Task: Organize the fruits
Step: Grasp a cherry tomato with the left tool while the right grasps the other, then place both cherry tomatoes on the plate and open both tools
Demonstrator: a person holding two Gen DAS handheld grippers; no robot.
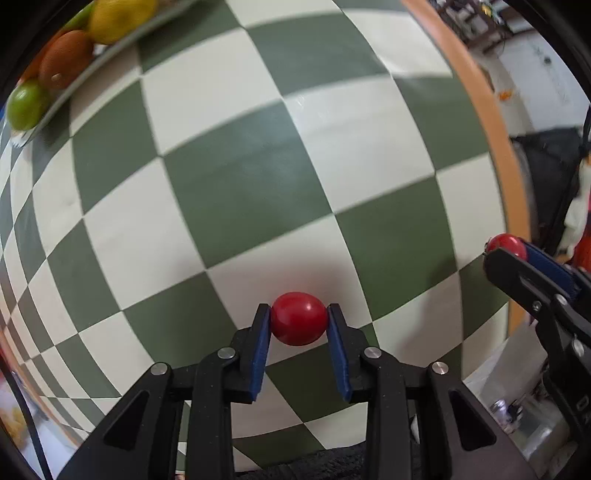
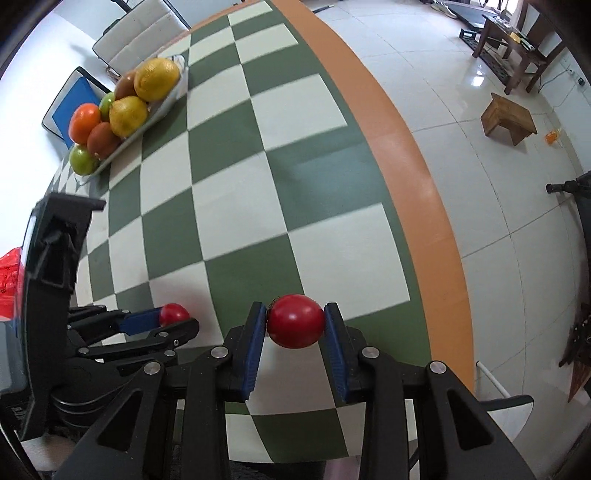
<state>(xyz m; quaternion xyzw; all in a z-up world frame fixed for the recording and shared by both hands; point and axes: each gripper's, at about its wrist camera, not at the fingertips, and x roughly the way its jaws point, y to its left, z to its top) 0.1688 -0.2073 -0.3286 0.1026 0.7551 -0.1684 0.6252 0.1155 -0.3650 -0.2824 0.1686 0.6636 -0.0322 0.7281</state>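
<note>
My left gripper (image 1: 299, 317) is shut on a small red tomato (image 1: 298, 318) and holds it above the green-and-white checked table. My right gripper (image 2: 294, 320) is shut on a second red tomato (image 2: 294, 320), near the table's orange edge. Each gripper shows in the other's view: the right one at the right edge (image 1: 511, 248), the left one at lower left (image 2: 173, 317). A glass tray (image 2: 162, 107) at the far left holds lemons (image 2: 157, 78), an orange (image 2: 84, 123), brown fruits (image 2: 102, 139) and a green fruit (image 2: 83, 159). The tray also shows in the left wrist view (image 1: 74, 86).
The table's orange rim (image 2: 417, 177) runs along the right side, with tiled floor beyond. A wooden stool (image 2: 509, 119) and dark furniture (image 2: 517, 44) stand on the floor. Chairs (image 2: 140, 33) stand behind the tray. A red bag (image 2: 9, 280) lies at the left.
</note>
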